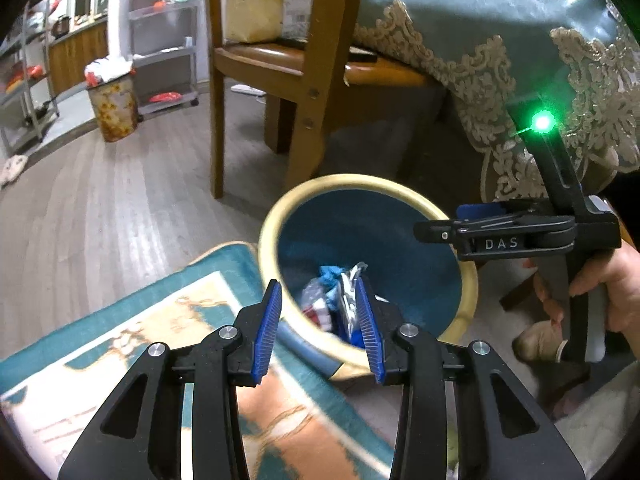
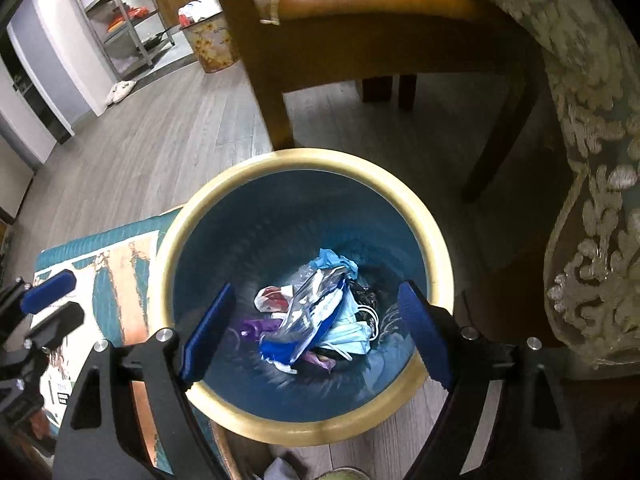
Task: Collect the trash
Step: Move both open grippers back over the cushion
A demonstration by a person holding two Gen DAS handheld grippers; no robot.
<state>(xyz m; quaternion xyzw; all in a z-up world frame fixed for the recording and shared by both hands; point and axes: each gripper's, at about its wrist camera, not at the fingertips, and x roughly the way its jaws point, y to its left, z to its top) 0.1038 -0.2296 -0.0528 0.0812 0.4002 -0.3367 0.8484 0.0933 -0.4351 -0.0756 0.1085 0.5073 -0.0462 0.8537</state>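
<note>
A round trash bin (image 2: pixel 304 164) with a cream rim and dark teal inside stands on the floor; it also shows in the left wrist view (image 1: pixel 344 182). Inside lie crumpled wrappers, a blue-and-clear plastic wrapper (image 2: pixel 308 320), a light blue face mask (image 2: pixel 352 338) and other trash (image 1: pixel 328 300). My right gripper (image 2: pixel 316 332) is open and empty above the bin's mouth; it shows from the side in the left wrist view (image 1: pixel 436 232). My left gripper (image 1: pixel 320 324) is open and empty, above the bin's near rim; it appears at the left edge of the right wrist view (image 2: pixel 48 304).
A wooden chair (image 1: pixel 280 60) stands just behind the bin. A teal embroidered tablecloth (image 1: pixel 500 40) hangs at the right. A patterned teal mat (image 1: pixel 140 340) lies left of the bin. A second floral bin (image 1: pixel 114 104) and metal shelves (image 1: pixel 164 40) stand far back.
</note>
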